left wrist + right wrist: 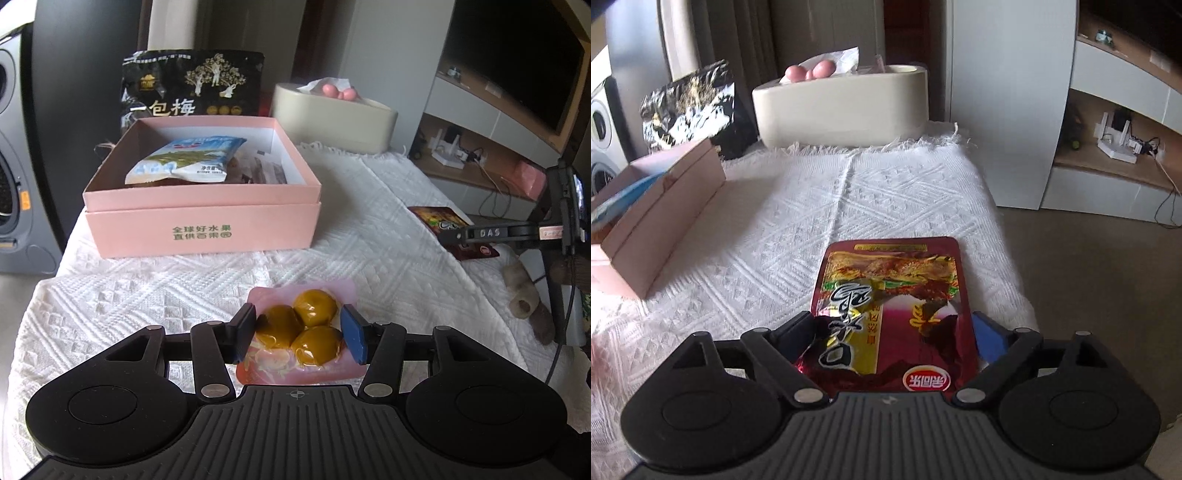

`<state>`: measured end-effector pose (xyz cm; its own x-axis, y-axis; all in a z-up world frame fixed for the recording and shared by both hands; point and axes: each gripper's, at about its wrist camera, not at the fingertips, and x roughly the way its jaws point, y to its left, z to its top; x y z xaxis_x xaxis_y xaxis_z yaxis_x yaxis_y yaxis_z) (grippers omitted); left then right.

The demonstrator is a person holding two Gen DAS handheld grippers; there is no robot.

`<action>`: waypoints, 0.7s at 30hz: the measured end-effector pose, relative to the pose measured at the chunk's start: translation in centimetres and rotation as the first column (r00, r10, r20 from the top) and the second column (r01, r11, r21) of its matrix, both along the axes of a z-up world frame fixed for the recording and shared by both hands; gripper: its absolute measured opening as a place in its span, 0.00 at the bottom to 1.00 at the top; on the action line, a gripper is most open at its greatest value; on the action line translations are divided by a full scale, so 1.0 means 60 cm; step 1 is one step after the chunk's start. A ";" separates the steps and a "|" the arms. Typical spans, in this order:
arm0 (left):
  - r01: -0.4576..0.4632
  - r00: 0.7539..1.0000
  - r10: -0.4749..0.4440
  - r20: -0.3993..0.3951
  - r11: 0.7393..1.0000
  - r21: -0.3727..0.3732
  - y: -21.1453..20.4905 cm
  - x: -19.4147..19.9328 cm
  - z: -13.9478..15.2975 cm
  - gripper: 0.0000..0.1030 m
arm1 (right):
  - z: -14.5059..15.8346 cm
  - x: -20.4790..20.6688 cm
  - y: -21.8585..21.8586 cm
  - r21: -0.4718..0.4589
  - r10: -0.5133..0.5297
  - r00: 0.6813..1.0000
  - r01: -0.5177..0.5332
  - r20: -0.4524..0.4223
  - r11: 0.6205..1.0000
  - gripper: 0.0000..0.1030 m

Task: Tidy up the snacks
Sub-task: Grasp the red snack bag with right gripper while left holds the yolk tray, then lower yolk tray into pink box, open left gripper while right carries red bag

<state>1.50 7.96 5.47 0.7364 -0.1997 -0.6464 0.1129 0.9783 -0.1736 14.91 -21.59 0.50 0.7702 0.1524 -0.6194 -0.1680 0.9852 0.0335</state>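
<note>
My left gripper (299,334) is shut on a pink packet of three yellow-brown chestnuts (301,328), its pads pressing both sides, just above the white cloth. The open pink box (201,218) stands ahead to the left, with a blue-white snack bag (184,162) and other packets inside. My right gripper (894,338) is shut on a dark red and gold foil snack packet (890,310), which is crumpled at its left edge, near the table's right edge. This gripper and packet also show in the left wrist view (458,236). The box shows at the left of the right wrist view (661,214).
A black plum bag (192,88) stands behind the box. A beige tissue box (332,122) with pink balls sits at the back. The white textured cloth (147,295) covers the table. A washing machine (14,184) is at the left; shelves and floor are at the right.
</note>
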 end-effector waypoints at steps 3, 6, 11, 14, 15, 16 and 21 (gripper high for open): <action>-0.001 1.000 0.001 -0.008 1.000 0.001 0.001 0.002 -0.003 0.55 | 0.009 -0.009 -0.009 0.032 0.011 1.000 -0.011 0.028 0.999 0.64; -0.006 1.000 0.006 -0.020 1.000 -0.005 0.002 0.005 -0.008 0.55 | 0.023 -0.026 -0.009 0.015 0.019 0.997 -0.020 0.070 1.000 0.53; 0.003 1.000 -0.003 -0.024 1.000 -0.005 -0.002 0.003 -0.010 0.55 | 0.040 -0.041 -0.004 -0.003 0.085 0.992 -0.085 0.096 0.996 0.36; 0.001 1.000 -0.001 -0.029 1.000 -0.007 -0.002 0.002 -0.011 0.55 | 0.039 -0.035 -0.003 -0.006 0.092 0.991 -0.092 0.093 0.996 0.44; 0.000 0.999 0.000 -0.032 1.000 -0.008 -0.002 0.002 -0.013 0.55 | 0.038 -0.032 -0.002 -0.001 0.091 0.992 -0.091 0.085 0.996 0.61; 0.000 0.999 0.000 -0.035 1.000 -0.007 -0.003 0.003 -0.014 0.55 | 0.035 -0.029 -0.001 0.006 0.099 0.993 -0.100 0.070 0.995 0.75; 0.000 0.999 0.000 -0.038 1.000 -0.004 -0.004 0.002 -0.014 0.55 | 0.013 -0.003 0.023 0.013 0.120 0.993 -0.120 -0.006 0.993 0.79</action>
